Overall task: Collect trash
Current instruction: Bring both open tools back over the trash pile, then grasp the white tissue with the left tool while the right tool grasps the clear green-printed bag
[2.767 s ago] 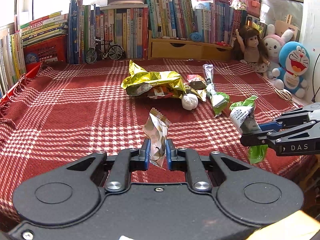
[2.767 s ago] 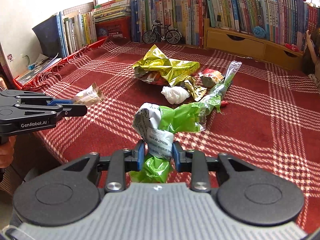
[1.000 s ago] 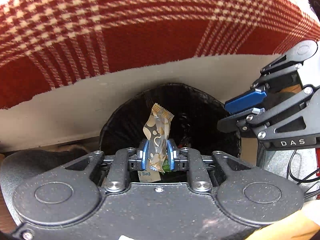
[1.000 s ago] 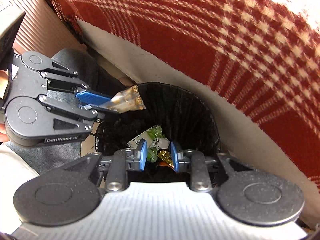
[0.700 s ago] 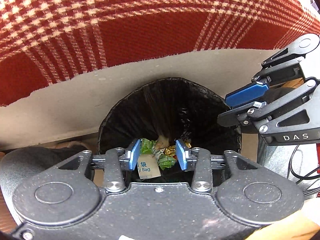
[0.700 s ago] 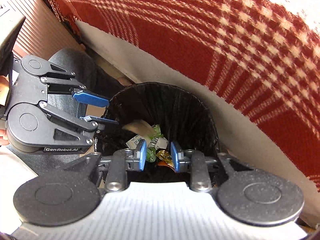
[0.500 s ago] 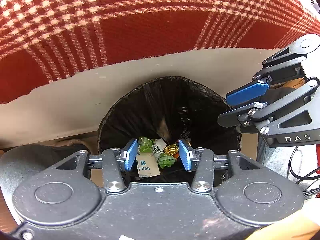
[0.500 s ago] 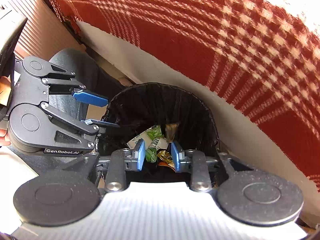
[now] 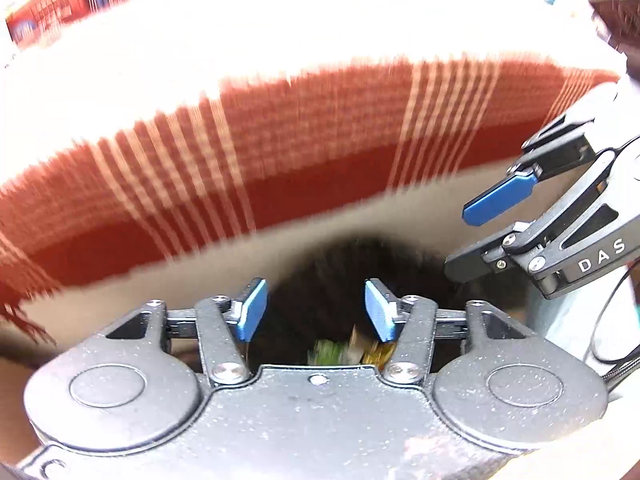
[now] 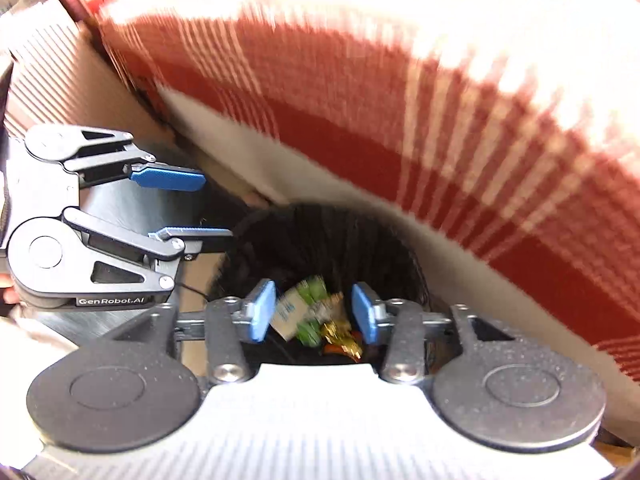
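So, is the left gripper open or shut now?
Open: the left gripper has its blue pads apart, nothing between them, above the black bin.

The left gripper (image 9: 316,314) is dark gray metal with 2 round bumps, shiny screws and 2 blue pads (image 9: 252,314); its side says "GenRobot.AI" in white. The right gripper (image 10: 314,316) has the same blue pads (image 10: 262,314) and shiny screws, but a light gray striped body. Its side says "DAS" in white.
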`<state>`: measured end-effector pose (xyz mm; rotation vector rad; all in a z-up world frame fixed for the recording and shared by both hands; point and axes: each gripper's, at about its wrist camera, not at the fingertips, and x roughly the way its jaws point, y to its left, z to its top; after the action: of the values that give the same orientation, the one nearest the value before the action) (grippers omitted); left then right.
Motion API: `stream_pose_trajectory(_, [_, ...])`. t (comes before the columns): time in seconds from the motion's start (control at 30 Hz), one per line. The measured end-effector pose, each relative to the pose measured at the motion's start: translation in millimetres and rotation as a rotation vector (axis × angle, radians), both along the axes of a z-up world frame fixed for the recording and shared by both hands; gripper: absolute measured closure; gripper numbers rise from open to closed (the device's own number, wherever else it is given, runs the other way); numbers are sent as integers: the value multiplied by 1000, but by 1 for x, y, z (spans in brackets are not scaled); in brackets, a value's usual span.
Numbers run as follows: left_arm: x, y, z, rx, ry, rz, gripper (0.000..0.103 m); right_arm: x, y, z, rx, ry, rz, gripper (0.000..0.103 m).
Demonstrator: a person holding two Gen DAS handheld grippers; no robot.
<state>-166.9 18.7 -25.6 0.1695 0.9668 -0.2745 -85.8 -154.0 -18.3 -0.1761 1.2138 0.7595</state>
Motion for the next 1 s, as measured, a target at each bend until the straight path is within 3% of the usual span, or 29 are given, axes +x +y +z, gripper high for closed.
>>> stream_pose_trajectory(0.2, [8, 6, 67, 7, -281, 26, 34, 6, -32, 65, 113, -149, -74, 25])
stream_pose_trajectory(0.33, [36, 4, 92, -1, -374, 40, 28, 18, -45, 93, 126, -249, -101, 21])
stream_pose_trajectory(0.47, [75, 1, 104, -72, -378, 64, 28, 34, -49, 106, 64, -370, -168, 19])
stream_pose_trajectory(0.57, [111, -6, 105, -127, -379, 81, 35, 54, -56, 102, 5, -423, -268, 19])
stream_pose_trajectory(0.7, [159, -24, 101, -147, -386, 97, 45, 78, -75, 100, -9, -446, -396, 20])
stream_pose_trajectory(0.8, [195, -44, 95, -140, -374, 83, 47, 91, -90, 98, -26, -465, -464, 21])
stream_pose_trajectory(1.0, [260, -73, 73, -148, -298, 132, 57, 103, -108, 98, -37, -476, -520, 21])
